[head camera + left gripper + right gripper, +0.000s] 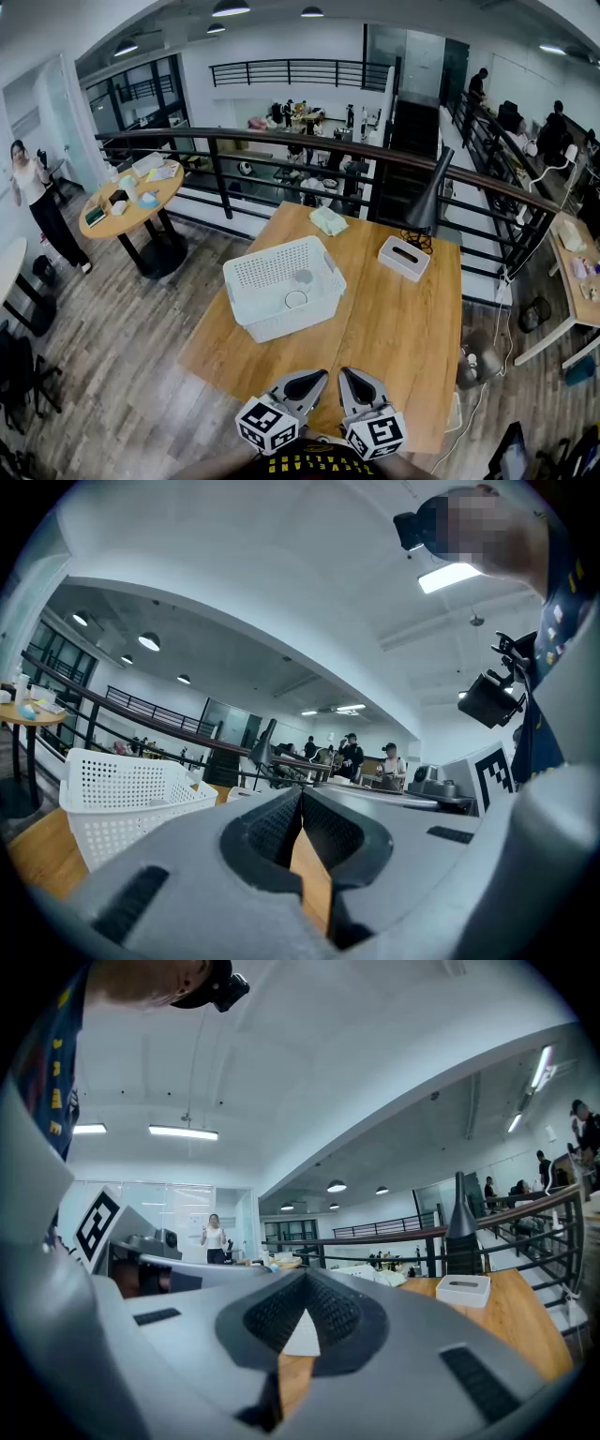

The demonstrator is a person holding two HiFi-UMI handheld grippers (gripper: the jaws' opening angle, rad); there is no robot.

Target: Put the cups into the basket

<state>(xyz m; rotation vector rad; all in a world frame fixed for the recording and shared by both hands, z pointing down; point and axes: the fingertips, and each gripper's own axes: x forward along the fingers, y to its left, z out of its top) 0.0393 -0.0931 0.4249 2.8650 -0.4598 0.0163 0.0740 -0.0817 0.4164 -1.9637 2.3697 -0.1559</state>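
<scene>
No legible txt/labels; yellow print on shirt (309, 461) too blurry.

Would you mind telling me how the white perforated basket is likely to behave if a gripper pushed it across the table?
The basket looks like thin perforated plastic, so it is probably light and a little flexible at the rim. Its wide, low shape suggests it would slide on the smooth wooden table rather than tip.

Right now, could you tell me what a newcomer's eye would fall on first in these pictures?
The white perforated basket sits left of centre on the wooden table, with what look like cups already inside. At the table's near edge, the left gripper and right gripper are side by side, both shut and empty. A white tissue box stands beyond, towards the far right.
</scene>
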